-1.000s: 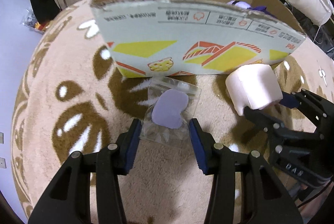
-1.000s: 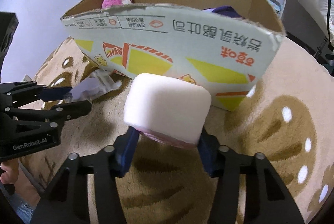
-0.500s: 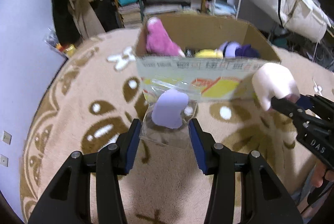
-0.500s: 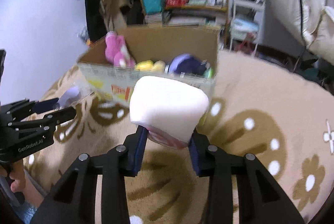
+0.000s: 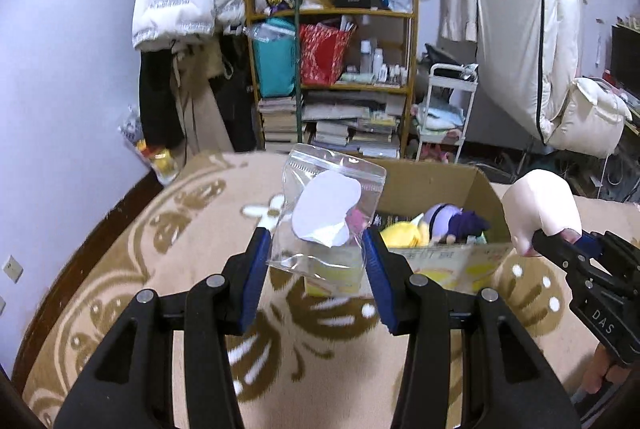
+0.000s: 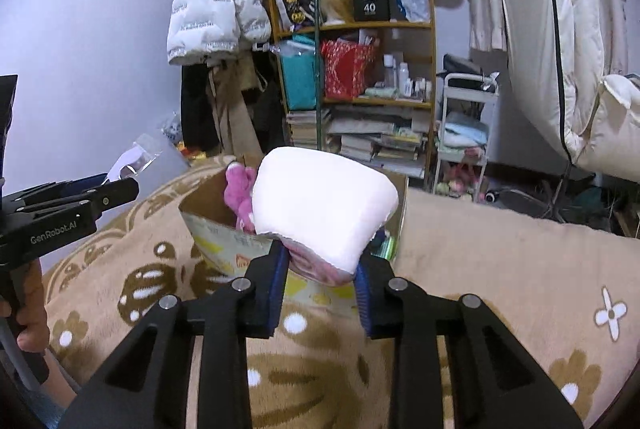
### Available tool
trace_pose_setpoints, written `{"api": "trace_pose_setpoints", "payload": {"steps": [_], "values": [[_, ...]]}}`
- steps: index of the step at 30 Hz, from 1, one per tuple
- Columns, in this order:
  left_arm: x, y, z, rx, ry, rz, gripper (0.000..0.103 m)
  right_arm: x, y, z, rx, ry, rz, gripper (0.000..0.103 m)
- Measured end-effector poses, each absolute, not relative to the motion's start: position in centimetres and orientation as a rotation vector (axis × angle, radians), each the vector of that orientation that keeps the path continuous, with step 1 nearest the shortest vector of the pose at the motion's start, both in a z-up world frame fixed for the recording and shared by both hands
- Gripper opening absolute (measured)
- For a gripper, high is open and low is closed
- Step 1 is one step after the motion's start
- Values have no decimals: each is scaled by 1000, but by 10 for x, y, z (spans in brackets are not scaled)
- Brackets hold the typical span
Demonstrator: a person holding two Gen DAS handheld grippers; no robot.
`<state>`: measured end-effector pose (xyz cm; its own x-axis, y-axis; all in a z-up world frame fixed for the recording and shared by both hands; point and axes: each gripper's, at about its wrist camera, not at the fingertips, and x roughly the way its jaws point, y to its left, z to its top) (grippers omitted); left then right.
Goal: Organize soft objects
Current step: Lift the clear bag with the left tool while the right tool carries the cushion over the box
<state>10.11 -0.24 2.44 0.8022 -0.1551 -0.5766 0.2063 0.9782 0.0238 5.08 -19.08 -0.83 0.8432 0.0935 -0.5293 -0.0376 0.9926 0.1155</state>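
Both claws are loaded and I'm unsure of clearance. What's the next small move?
Probably carry both forward over the open box. The left claw holds the bag, the right claw the white plush, and both sit short of its near wall.

- Open-topped cardboard box [image 5: 436,181] ahead on the rug [image 5: 120,269], partly filled by a pink plush [image 6: 238,195], a yellow plush [image 5: 402,233] and a purple plush [image 5: 452,223].
- Bare rug left and right of the box.
- Behind it, a crowded shelf [image 5: 336,81] and white cart [image 5: 450,109].
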Motion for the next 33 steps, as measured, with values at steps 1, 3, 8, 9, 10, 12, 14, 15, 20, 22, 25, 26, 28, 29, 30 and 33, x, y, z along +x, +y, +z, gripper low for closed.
{"api": "trace_pose_setpoints", "payload": {"steps": [1, 3, 8, 9, 10, 12, 14, 15, 20, 22, 25, 26, 28, 29, 30, 33], "values": [[102, -5, 26, 95, 599, -195, 46, 52, -191, -8, 106, 558, 69, 31], [106, -9, 29, 107, 576, -200, 46, 55, -194, -6, 117, 552, 71, 30], [120, -20, 28, 119, 544, -234, 46, 69, -200, -10, 142, 555, 58, 30], [125, -22, 26, 120, 545, -232, 46, 72, -202, -11, 148, 556, 57, 30], [128, -22, 24, 119, 548, -231, 46, 75, -204, -12, 155, 557, 56, 30], [136, -23, 19, 111, 562, -232, 46, 82, -207, -14, 164, 558, 56, 31], [142, -23, 14, 105, 575, -234, 46, 89, -208, -16, 170, 558, 60, 31], [146, -23, 11, 107, 579, -233, 46, 91, -209, -17, 172, 558, 60, 32], [160, -28, -2, 124, 606, -240, 46, 105, -209, -25, 182, 573, 79, 37], [164, -29, -6, 128, 617, -247, 46, 109, -210, -29, 184, 580, 82, 38], [173, -34, -14, 145, 643, -258, 46, 116, -212, -34, 192, 590, 88, 40], [175, -36, -16, 149, 652, -264, 47, 119, -213, -36, 195, 594, 88, 41], [180, -38, -24, 152, 682, -275, 47, 123, -215, -40, 206, 606, 85, 42], [182, -39, -26, 151, 690, -274, 47, 125, -217, -42, 217, 611, 87, 42], [184, -40, -29, 153, 691, -273, 47, 126, -219, -44, 224, 614, 89, 43], [188, -44, -34, 162, 703, -272, 47, 132, -224, -49, 244, 632, 87, 46]]}}
